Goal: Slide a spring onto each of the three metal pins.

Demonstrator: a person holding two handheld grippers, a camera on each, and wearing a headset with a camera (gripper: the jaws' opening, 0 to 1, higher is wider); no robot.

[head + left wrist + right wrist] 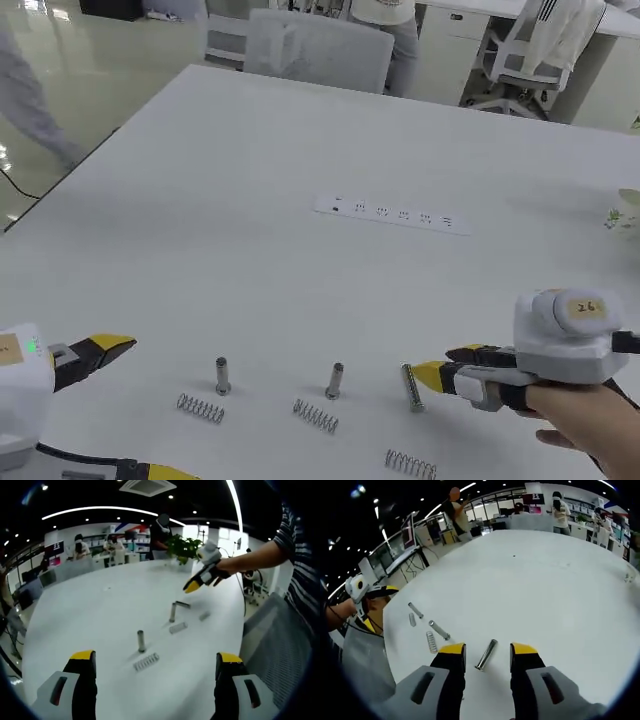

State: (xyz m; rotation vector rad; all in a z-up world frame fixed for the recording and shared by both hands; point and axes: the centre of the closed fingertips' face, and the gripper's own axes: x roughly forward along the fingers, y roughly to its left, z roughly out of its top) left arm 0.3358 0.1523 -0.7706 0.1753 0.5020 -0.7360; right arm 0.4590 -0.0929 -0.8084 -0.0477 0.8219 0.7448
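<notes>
Right gripper (487, 649) has its yellow-tipped jaws parted by a modest gap. The third pin (486, 654) sits in that gap with neither jaw visibly pressing it, so nothing is clamped. In the head view this gripper enters from the lower right, carried by a hand (585, 420). The left gripper (156, 656) is spread much wider, with its jaws at the two bottom corners of its own view, and it holds nothing. In the head view it sits at the lower left.

A broad white table (300, 180) takes up most of the head view. Beyond its far edge, at the top of the frame, stand a grey chair (320, 50) and a white office chair (540, 45). The gripper views show an open-plan office behind, with ceiling lights, desks, standing people and a green plant (182, 547). A white power strip (392, 214) lies flat right of centre, well apart from the parts.

Low in the head view the pins form a row. The left pin (222, 375) and middle pin (335, 380) stand upright. The third pin, at the right gripper's tips, lies on its side in the left gripper view. All three are bare. Just below them in the frame lie the first spring (200, 407), the second spring (315, 415) and the last spring (411, 464), each loose on the table.
</notes>
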